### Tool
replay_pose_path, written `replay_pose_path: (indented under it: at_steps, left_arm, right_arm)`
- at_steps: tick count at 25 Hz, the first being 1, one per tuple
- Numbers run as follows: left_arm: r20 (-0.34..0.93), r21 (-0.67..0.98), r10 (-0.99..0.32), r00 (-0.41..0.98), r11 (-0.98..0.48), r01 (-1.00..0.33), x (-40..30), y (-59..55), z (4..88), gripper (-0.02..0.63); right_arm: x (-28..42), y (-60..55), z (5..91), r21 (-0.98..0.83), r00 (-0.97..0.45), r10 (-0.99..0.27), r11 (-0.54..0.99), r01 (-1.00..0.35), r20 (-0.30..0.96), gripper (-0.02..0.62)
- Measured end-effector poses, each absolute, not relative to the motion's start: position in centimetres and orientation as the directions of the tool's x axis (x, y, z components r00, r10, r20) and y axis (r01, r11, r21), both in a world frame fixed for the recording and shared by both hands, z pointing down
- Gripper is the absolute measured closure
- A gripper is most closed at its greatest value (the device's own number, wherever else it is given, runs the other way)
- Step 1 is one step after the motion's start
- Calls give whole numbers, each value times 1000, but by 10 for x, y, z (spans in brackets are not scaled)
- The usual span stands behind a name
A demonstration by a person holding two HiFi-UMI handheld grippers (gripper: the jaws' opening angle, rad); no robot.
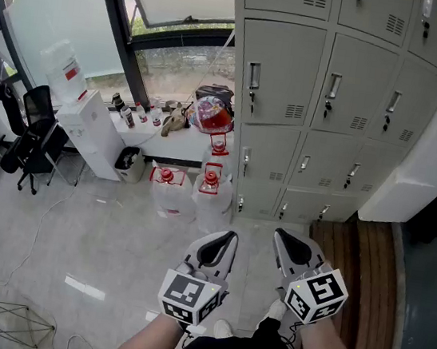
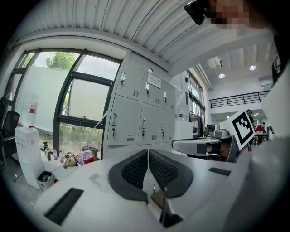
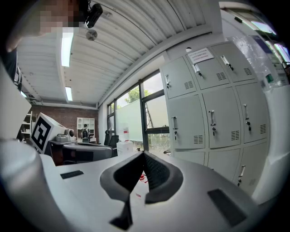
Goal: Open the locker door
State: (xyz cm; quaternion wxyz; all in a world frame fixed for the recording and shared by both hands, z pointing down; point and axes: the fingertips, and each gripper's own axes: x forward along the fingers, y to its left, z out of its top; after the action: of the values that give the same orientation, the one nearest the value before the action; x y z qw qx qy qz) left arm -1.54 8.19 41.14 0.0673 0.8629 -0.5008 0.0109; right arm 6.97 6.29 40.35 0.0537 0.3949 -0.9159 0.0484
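Locker door (image 1: pixel 279 73) closed, long axis vertical; left gripper (image 1: pixel 225 240), right gripper (image 1: pixel 284 238) clenched, empty

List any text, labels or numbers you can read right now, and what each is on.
No text is legible.
Notice sheet on an upper locker door: print too small to read.
Red label on the water bottle by the window: blurred, unreadable.
Left gripper and right gripper: square marker patterns only, no words.
Locker doors: no numbers visible.
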Motion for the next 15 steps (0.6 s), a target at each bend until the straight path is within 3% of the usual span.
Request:
replay_pose_path:
  at_steps: [15]
  left_arm:
    - [83, 110, -862, 500, -491, -864, -28, 89, 413, 584]
  right_arm:
    - [61, 67, 402, -52, -674, -726, 674, -737, 135, 541]
